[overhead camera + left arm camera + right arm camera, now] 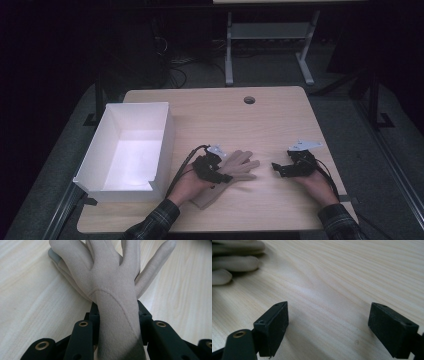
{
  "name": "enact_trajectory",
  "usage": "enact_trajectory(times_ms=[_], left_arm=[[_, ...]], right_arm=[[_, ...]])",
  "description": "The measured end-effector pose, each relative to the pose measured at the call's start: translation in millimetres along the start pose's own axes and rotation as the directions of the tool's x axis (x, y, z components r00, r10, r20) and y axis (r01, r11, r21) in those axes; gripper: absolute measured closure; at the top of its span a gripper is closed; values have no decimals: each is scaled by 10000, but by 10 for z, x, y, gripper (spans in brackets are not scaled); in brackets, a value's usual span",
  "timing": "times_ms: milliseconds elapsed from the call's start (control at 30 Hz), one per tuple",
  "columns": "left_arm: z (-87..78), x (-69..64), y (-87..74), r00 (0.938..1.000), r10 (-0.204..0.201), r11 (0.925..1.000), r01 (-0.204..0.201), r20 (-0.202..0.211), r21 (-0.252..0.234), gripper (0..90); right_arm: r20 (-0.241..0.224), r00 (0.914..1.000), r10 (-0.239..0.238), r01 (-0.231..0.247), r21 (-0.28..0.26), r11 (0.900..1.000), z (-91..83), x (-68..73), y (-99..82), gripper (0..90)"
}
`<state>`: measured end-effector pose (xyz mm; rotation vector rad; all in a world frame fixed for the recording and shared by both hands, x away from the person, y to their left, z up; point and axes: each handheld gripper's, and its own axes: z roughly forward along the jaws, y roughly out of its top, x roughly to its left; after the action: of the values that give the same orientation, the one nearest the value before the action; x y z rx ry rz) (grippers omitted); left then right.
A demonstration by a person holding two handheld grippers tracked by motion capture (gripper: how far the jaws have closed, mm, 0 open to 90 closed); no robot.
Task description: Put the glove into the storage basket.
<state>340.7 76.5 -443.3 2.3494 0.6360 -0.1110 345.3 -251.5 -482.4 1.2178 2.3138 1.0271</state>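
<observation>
Left gripper (223, 176) is what I'm watching: its jaws are clamped on the wrist of the beige glove (110, 282), which lies flat on the wooden table (240, 120) beside the white box (131, 146). Right gripper (328, 327) rests nearby, jaws wide, holding nothing.

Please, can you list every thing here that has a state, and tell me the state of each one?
Beige fabric glove: flat on the table, fingers spread, wrist part clamped.
Left gripper: shut on the glove's wrist part.
Right gripper: open, nothing between its jaws, over bare wood.
White cardboard box: open on top, empty.
</observation>
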Motion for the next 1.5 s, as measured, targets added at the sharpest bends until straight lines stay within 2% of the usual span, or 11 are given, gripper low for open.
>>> enact_trajectory(times_ms=[200, 467, 767, 1133, 1433, 1500], left_arm=[[-173, -43, 100, 9998, -188, 9991, 188, 9, -374, 663], [-336, -74, 233, 9995, -294, 9984, 289, -101, -488, 662], [-622, -89, 397, 9989, -358, 9976, 338, -313, -611, 662], [-1006, -37, 554, 9977, -476, 9950, 430, -487, -905, 662], [-1340, 55, 573, 9950, -485, 9934, 389, -878, -1075, 662], [-1412, 69, 562, 9935, -632, 9911, 513, -951, -1225, 662]], right_arm=[[-3, 10000, 0, 0, 3, 10000, 0, 0, 0, 163], [-3, 10000, 1, -1, 4, 10000, 0, 0, 0, 163], [-3, 10000, 6, -6, 5, 10000, 0, 0, 0, 163], [-7, 10000, 13, -13, 7, 10000, 0, 0, 0, 163], [-4, 10000, -2, 2, -6, 10000, 1, -1, 1, 163], [-2, 10000, -7, 7, -7, 10000, 2, -1, 1, 163]])
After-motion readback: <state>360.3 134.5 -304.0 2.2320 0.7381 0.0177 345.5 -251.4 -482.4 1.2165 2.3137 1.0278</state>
